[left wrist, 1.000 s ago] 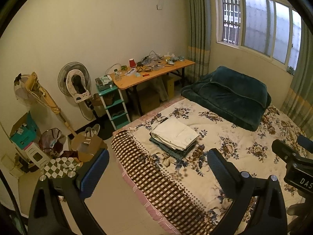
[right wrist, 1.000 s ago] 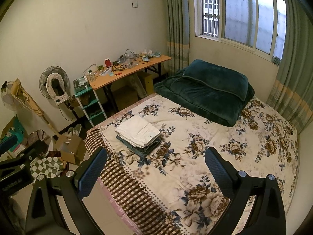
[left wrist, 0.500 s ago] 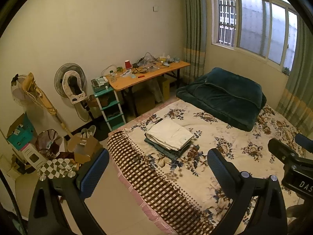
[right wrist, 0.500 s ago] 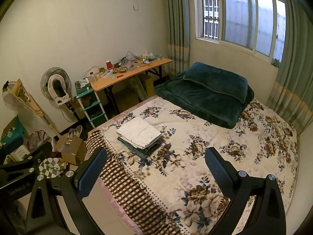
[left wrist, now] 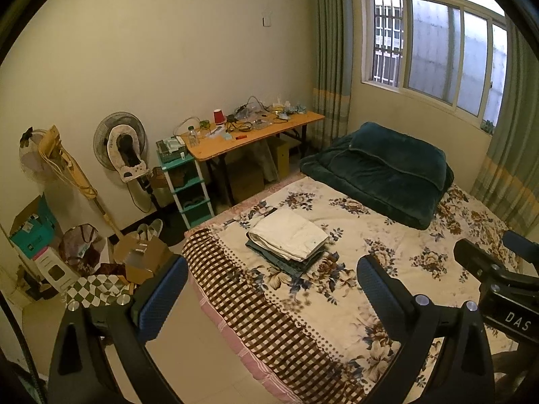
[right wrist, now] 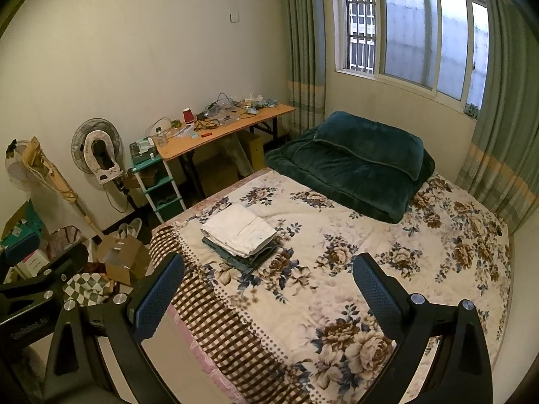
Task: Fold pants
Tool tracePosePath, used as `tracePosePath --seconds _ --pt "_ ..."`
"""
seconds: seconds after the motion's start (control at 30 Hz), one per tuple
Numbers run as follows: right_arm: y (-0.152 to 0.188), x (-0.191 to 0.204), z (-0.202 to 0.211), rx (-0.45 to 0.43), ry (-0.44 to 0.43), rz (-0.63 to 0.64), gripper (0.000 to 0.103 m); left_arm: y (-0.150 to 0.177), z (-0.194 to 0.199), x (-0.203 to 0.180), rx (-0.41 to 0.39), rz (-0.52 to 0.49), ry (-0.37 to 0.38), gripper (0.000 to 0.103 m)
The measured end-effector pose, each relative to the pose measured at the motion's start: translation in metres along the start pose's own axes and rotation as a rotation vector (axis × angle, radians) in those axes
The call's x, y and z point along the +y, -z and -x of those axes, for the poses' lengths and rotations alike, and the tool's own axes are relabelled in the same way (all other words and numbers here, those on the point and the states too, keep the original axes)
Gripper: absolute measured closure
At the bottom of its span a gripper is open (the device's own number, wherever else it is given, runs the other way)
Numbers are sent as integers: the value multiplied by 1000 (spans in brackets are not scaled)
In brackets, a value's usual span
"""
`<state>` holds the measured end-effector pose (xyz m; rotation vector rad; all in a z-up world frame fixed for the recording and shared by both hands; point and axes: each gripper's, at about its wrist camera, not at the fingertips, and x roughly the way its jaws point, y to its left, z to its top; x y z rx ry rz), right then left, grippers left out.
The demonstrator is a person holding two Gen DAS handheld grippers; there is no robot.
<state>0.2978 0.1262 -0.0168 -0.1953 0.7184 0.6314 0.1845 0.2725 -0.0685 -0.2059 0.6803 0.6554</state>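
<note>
Your left gripper (left wrist: 271, 289) and right gripper (right wrist: 267, 281) hang high above the bed (right wrist: 337, 286), jaws spread wide, nothing between them; open air all the way down to the floral cover. Bare cover lies right of & in front of the stacked pants (right wrist: 241, 232) — room to come in there; the green duvet (right wrist: 357, 165) bulks up at the head end, well apart from the stack. Left of the bed, floor is crowded w/ boxes (left wrist: 141, 256) & a shelf unit (left wrist: 188, 185); the desk (left wrist: 252, 134) stands beyond.
</note>
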Motion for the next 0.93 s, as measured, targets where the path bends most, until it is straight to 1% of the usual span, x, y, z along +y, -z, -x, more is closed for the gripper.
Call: tracePosePath --seconds 0.47,0.93 --pt "5 8 8 -8 -2 -2 1 1 5 1 -8 -2 -5 0" --pt "6 3 16 -9 6 -16 1 7 13 1 -27 3 -4 0"
